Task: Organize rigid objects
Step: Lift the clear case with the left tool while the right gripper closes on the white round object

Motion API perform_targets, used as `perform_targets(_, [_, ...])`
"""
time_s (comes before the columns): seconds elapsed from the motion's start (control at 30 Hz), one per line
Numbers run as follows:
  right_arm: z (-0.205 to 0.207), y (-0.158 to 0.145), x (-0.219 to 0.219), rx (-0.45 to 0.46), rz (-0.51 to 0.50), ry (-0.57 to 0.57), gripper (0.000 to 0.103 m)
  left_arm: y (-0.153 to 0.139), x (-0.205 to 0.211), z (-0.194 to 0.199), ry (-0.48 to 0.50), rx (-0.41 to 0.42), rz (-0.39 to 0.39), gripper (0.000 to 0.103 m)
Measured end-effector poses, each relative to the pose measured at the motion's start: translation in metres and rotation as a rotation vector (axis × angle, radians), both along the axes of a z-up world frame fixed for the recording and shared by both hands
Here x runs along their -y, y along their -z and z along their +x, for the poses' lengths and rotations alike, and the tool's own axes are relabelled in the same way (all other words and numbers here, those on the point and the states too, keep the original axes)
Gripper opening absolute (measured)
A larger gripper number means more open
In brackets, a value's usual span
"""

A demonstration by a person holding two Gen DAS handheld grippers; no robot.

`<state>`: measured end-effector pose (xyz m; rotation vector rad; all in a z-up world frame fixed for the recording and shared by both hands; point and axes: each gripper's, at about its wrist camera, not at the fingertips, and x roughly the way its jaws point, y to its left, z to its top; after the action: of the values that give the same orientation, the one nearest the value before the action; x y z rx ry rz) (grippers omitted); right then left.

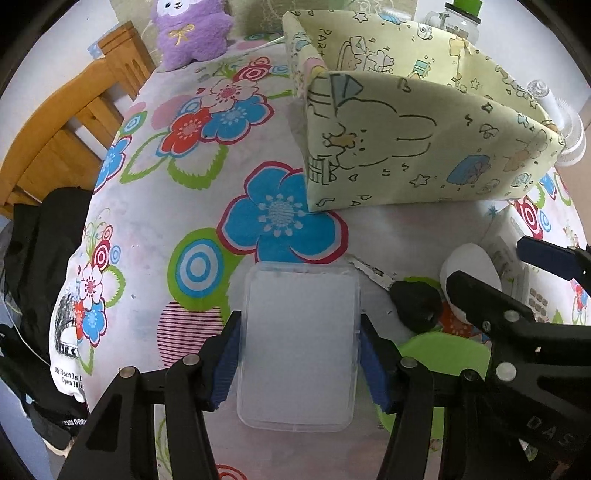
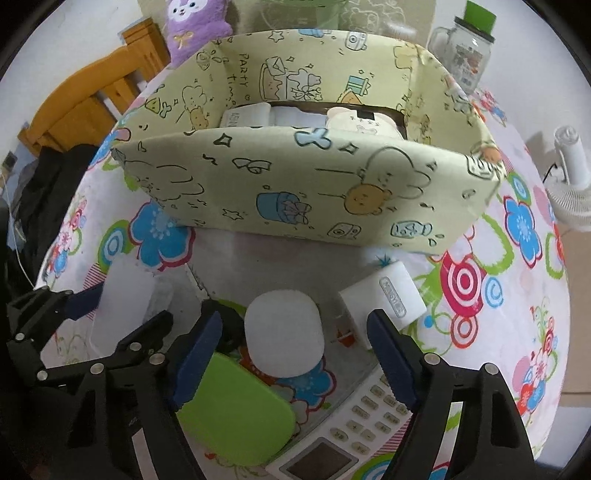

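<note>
On a table spread with a white cloth (image 1: 192, 177) printed in large blue, red and green flowers, a pale yellow fabric storage box (image 2: 306, 184) stands toward the far side, its walls drawn with cartoon animals and the words "party time". Inside it lie several white packets, only partly visible over the near wall. Behind the table: a wooden chair (image 1: 66, 122) at left with dark clothing (image 1: 40, 251) draped below it, a purple plush toy (image 1: 192, 33) against the wall, a glass jar with a green lid (image 2: 469, 48) at right, and a small white fan (image 2: 569, 173) at the table's right edge.

Nearer the cameras, in descending size: a clear rectangular plastic container (image 1: 299, 347), frosted and lidded, lying flat on the cloth; a white calculator (image 2: 354, 432); a green oval plate (image 2: 236, 410) partly over the cloth beside the calculator; a white round pad (image 2: 284, 336); a white block with a printed label (image 2: 388, 299); and a black knife handle (image 1: 417, 306) with its blade pointing away.

The left gripper (image 1: 299, 365) has its blue pads pressed against the container's two long sides, clasping it. The right gripper (image 2: 291, 369) straddles the white round pad with clear gaps on both sides, its jaws released and holding nothing.
</note>
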<state>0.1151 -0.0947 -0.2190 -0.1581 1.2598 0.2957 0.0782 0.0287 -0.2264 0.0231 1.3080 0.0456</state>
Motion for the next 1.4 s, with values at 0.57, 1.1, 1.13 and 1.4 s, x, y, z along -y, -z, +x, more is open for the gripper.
perform_targets(0.57, [0.001, 0.01, -0.013, -0.053, -0.017, 0.038, 0.069, 0.001, -0.004, 0.001, 0.037, -0.01, 0.009, 0.061])
perform_targets(1.1, [-0.004, 0.02, -0.031, -0.006, -0.109, 0.041, 0.067, 0.0, -0.004, -0.002, 0.071, -0.024, 0.007, 0.061])
perform_targets(1.13, [-0.003, 0.021, -0.033, -0.001, -0.12, 0.04, 0.067, 0.0, -0.004, -0.002, 0.07, -0.025, 0.006, 0.061])
perform_targets(1.4, [-0.006, 0.025, -0.038, -0.026, -0.146, 0.084, 0.067, -0.001, -0.001, -0.004, 0.079, -0.031, 0.015, 0.06])
